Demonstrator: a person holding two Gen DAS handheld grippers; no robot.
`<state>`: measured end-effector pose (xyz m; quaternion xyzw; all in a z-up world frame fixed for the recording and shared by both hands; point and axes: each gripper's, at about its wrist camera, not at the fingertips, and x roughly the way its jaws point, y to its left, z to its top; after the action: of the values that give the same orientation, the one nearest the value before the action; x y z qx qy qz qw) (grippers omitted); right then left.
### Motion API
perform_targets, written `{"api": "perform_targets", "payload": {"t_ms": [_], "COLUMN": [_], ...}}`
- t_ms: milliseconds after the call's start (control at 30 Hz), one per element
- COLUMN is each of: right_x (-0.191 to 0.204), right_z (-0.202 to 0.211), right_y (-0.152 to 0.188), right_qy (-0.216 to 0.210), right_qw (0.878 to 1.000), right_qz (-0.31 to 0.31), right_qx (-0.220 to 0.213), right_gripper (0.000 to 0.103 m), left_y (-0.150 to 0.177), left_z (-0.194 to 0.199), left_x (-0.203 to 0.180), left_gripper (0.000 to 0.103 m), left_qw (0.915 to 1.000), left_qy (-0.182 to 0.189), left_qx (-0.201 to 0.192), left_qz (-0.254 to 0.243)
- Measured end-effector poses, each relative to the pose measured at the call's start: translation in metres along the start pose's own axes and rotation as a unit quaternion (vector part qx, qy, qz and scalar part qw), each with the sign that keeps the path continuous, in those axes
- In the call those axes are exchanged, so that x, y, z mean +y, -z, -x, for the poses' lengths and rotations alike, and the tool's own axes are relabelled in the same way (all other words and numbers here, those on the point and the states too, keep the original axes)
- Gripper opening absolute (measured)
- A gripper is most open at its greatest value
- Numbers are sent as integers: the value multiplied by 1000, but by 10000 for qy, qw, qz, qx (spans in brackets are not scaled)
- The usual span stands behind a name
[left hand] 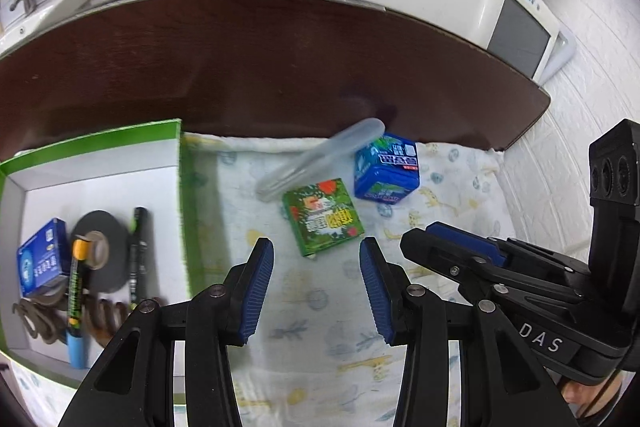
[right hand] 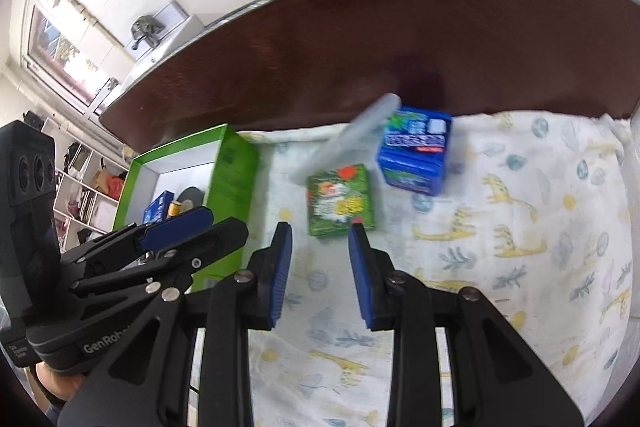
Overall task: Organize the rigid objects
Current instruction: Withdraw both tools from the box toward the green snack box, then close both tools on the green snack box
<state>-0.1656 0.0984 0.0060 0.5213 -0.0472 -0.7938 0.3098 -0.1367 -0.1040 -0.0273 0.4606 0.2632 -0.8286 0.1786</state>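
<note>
Both grippers hover over the patterned cloth [left hand: 320, 327], the left gripper [left hand: 316, 287] and right gripper [right hand: 320, 267] each with fingers parted and nothing between them. Ahead lie a green box [left hand: 323, 223], a blue box [left hand: 386, 171] and a clear tube [left hand: 320, 157]. The tray [left hand: 178, 163] sits left, holding tape [left hand: 100, 247] and pens.

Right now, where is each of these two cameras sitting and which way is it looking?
Left wrist view: rides the left hand-held gripper, looking down and forward at the green box on the patterned cloth; own fingers frame the bottom, the right hand-held gripper enters at right.
Right wrist view: rides the right hand-held gripper, aimed down at the same green box; the left hand-held gripper enters at left.
Both share: green box, blue box, clear tube, open green tray, brown table.
</note>
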Motion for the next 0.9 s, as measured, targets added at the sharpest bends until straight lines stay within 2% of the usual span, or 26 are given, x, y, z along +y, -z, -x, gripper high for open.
{"api": "perform_targets", "payload": {"t_ms": [267,533,767,900], "right_x": [-35,-50,-56,-60], "right_z": [-20,-46,-64,-70], "right_y": [-3,-15,-23,-24], "right_qy": [-127,-209,-373,-435], "right_qw": [9993,9979,9961,9947], "right_qz": [-291,-455,-560,-644], "right_qx": [205,414,576,671], "right_gripper": [29,29,29,28], "left_y": [-6,-14,-17,-16], "left_z": [-36,-70,-82,-88], "left_x": [1,17,28,28], "left_gripper": [45,45,45,35], "left_qw": [9994,9973,9960,9954], "left_qy": [-69,-121,-28,32], "left_qx": [300,572,666,755], "left_qz": [185,435,600,585]}}
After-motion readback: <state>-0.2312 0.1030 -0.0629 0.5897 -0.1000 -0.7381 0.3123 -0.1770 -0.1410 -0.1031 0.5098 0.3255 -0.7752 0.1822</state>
